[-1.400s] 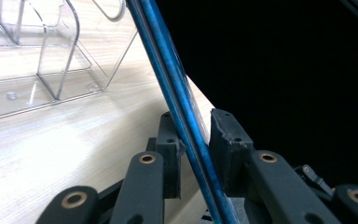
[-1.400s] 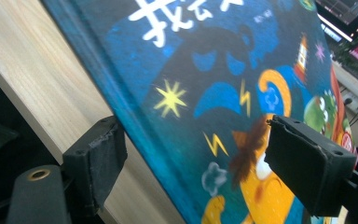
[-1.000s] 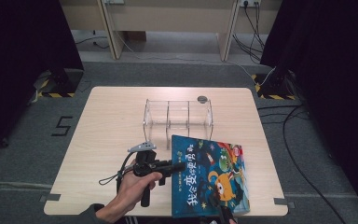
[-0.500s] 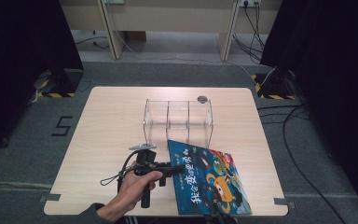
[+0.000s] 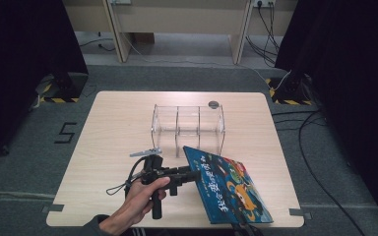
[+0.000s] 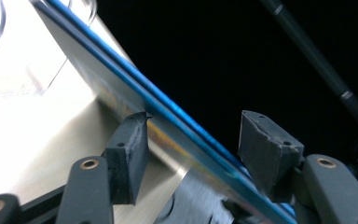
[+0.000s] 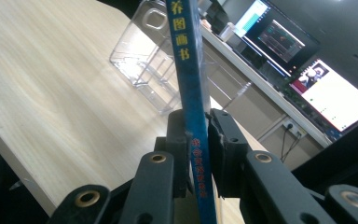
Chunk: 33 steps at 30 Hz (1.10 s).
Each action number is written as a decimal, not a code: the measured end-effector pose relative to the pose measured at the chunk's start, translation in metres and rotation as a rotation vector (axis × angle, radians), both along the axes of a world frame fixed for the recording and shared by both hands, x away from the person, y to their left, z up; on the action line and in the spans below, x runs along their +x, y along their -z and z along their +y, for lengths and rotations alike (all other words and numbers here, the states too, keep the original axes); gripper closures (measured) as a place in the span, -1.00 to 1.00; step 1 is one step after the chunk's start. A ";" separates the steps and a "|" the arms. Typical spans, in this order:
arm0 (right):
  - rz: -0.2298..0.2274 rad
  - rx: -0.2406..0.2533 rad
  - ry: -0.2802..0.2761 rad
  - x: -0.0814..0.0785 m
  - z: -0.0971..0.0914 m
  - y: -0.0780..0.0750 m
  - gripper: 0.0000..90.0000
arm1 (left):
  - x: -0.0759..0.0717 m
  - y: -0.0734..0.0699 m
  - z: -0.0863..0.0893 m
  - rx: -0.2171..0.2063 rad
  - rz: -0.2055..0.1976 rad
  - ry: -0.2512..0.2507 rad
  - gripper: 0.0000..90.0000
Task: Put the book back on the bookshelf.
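A blue picture book [image 5: 229, 189] stands tilted over the table's front right, its lower edge raised. In the high view my left gripper [image 5: 194, 176], held in a hand, reaches level to the book's left edge. Its jaws have just been opening. In the left gripper view they [image 6: 193, 140] stand apart with the book's edge [image 6: 121, 79] between them. In the right gripper view my right gripper [image 7: 196, 140] has just been closing and is shut on the book's spine [image 7: 186, 60]. A bit of that gripper [image 5: 241, 228] shows under the book at the front edge.
A clear plastic rack [image 5: 189, 125] with three compartments stands mid-table just behind the book. A small dark round thing [image 5: 213, 103] is at its far right corner. The wooden table [image 5: 123, 123] has bare room to the left. Lit monitors [image 7: 279, 37] stand beyond the table.
The book has gone from lying nearly flat to tilted up on edge and has shifted a little. The left hand has stayed in place.
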State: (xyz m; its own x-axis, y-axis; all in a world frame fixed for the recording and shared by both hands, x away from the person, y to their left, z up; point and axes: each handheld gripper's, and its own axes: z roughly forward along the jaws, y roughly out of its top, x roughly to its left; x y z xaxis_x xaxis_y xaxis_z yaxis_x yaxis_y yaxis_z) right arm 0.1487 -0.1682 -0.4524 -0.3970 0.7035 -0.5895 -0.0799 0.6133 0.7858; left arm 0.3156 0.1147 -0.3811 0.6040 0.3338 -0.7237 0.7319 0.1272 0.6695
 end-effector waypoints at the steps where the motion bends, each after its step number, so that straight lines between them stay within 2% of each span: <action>1: 0.007 0.019 0.001 0.000 -0.002 0.000 0.76 | -0.001 -0.003 0.004 -0.022 -0.001 -0.003 -0.13; 4: 0.013 0.051 0.000 0.000 -0.007 -0.003 0.75 | -0.002 -0.009 0.018 -0.027 -0.040 -0.018 -0.17; 7: 0.027 0.067 -0.006 0.001 -0.008 -0.003 0.73 | -0.002 -0.012 0.030 -0.035 -0.052 -0.041 -0.17; 9: 0.031 0.080 -0.006 0.001 -0.009 -0.003 0.73 | -0.002 -0.013 0.037 -0.061 -0.059 -0.045 -0.18; 10: 0.034 0.083 -0.007 0.001 -0.010 -0.004 0.73 | -0.003 -0.015 0.040 -0.056 -0.081 -0.052 -0.18; 12: 0.038 0.107 -0.003 0.001 -0.012 -0.004 0.73 | -0.002 -0.016 0.044 -0.017 -0.132 -0.058 -0.20; 13: 0.036 0.115 -0.004 0.001 -0.014 -0.005 0.73 | -0.002 -0.015 0.048 -0.012 -0.131 -0.069 -0.22; 15: 0.039 0.163 0.002 0.002 -0.020 -0.007 0.72 | 0.000 -0.010 0.054 0.005 -0.130 -0.076 -0.22; 19: 0.055 0.257 0.017 0.002 -0.031 -0.010 0.73 | 0.002 0.010 0.062 0.067 -0.113 -0.056 -0.21; 24: 0.061 0.356 0.031 0.005 -0.046 -0.015 0.73 | 0.008 0.045 0.077 0.141 -0.102 -0.093 -0.20; 25: 0.074 0.384 0.036 0.005 -0.049 -0.015 0.73 | 0.008 0.050 0.080 0.151 -0.099 -0.098 -0.20; 26: 0.075 0.397 0.039 0.006 -0.050 -0.015 0.73 | 0.010 0.058 0.084 0.183 -0.106 -0.110 -0.19; 27: 0.076 0.419 0.039 0.006 -0.052 -0.016 0.72 | 0.011 0.063 0.087 0.201 -0.110 -0.117 -0.19; 28: 0.076 0.418 0.040 0.007 -0.054 -0.017 0.72 | 0.012 0.070 0.091 0.216 -0.109 -0.129 -0.19; 30: 0.080 0.452 0.042 0.008 -0.057 -0.017 0.72 | 0.014 0.082 0.098 0.234 -0.100 -0.150 -0.18; 33: 0.077 0.484 0.034 0.011 -0.063 -0.019 0.72 | 0.018 0.094 0.108 0.241 -0.062 -0.168 -0.17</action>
State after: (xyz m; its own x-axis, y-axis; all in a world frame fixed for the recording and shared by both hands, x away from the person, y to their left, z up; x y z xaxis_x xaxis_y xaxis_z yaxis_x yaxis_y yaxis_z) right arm 0.1598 -0.2313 -0.4339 -0.3987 0.9028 -0.1612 0.0031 0.1772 0.9842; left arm 0.3339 0.2227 -0.4749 0.5662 0.5908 -0.5748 0.6706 0.0753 0.7380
